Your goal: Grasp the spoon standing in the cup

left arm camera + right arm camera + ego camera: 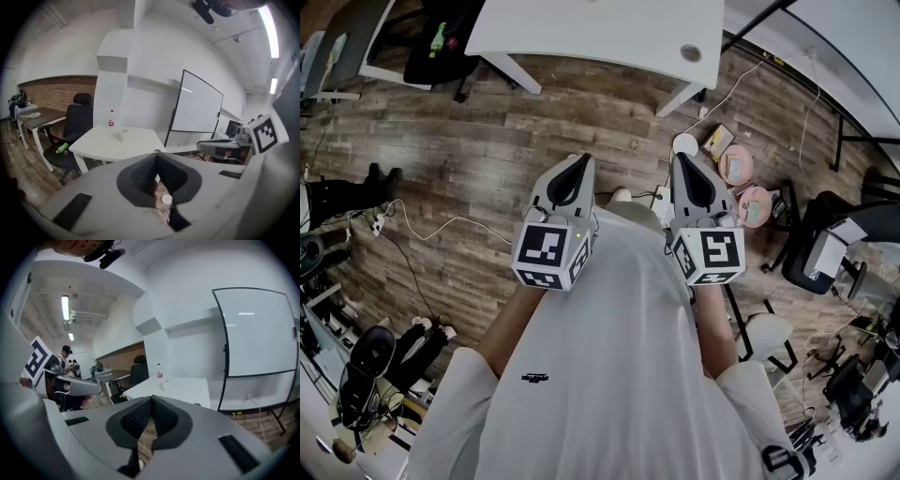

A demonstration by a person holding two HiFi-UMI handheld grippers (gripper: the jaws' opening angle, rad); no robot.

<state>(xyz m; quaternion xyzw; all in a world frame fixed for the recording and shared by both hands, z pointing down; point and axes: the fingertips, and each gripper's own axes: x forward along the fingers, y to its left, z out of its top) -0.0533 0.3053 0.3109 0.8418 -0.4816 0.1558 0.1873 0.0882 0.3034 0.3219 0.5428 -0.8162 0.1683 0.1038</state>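
At the front of a person in a white shirt (609, 375), two grippers are being held side by side and tipped a little downward, apparently as a waiting pose, since nothing is within reach. The left gripper (156, 155) is being held with its jaws pressed together on nothing. The right gripper (151, 400) is being held the same way, its tips meeting and nothing pinched between them. Below them a wooden floor (487, 159) is being crossed by loose cables. Well beyond the jaws, a white table (140, 143) is being faced by both grippers, probably so that the target is lined up before any approach. On it a small pale cup (121, 135) is being shown well apart from both grippers. The spoon is judged to be standing in it, but it is too small to be made out. Behind the cup a bottle (111, 118) with a red band is standing upright, its contents unreadable. Beside the table, a green object (62, 148) is being carried on the seat of a black office chair (77, 122). Farthest off, a whiteboard (197, 105) is being propped near the wall.
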